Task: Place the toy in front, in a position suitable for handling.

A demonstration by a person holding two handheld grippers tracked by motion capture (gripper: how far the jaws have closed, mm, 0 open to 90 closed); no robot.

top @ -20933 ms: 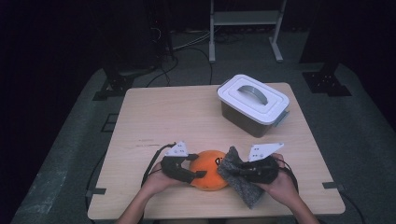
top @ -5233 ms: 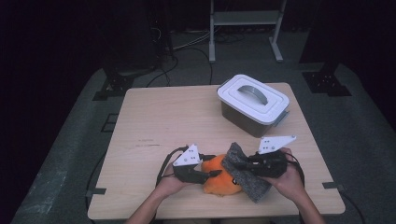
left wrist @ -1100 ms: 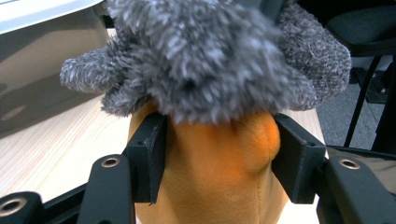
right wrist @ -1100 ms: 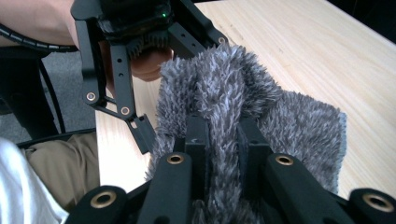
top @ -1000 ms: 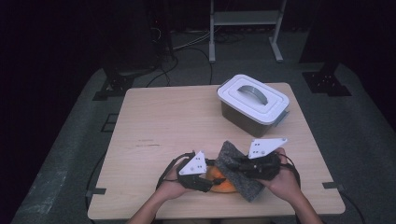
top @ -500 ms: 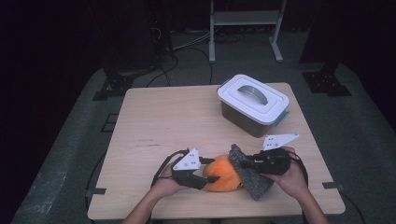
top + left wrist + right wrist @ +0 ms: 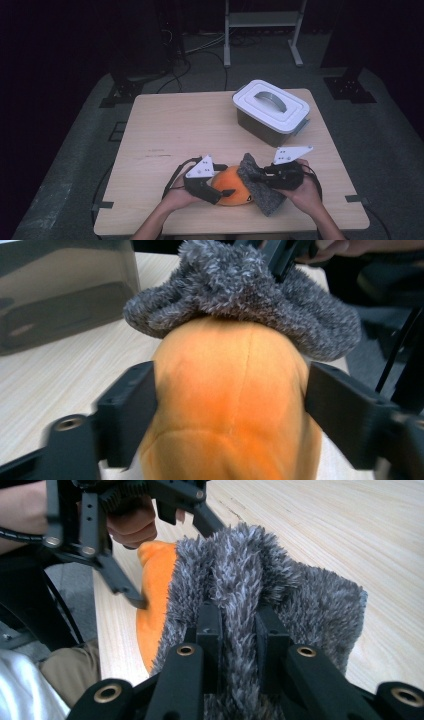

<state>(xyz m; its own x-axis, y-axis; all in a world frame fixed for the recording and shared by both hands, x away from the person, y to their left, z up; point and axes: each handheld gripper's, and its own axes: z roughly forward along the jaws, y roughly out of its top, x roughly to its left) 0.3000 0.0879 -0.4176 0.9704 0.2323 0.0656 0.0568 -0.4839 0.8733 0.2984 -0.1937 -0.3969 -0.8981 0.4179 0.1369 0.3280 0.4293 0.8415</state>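
My right gripper (image 7: 239, 630) pinches a fold of the grey fuzzy cloth (image 7: 260, 580) at the table's (image 7: 170, 130) near edge. My left gripper (image 7: 230, 405) has just been opening, jaws apart around the orange plush (image 7: 230, 400), which the cloth partly covers. Farther back stands a lidded container (image 7: 270, 110).

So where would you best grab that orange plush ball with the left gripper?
Across its bare rounded flanks, coming from the person's side: the orange plush ball bulges between the left gripper jaws there, while the grey fuzzy cloth drapes its far end, pinched by the right gripper.
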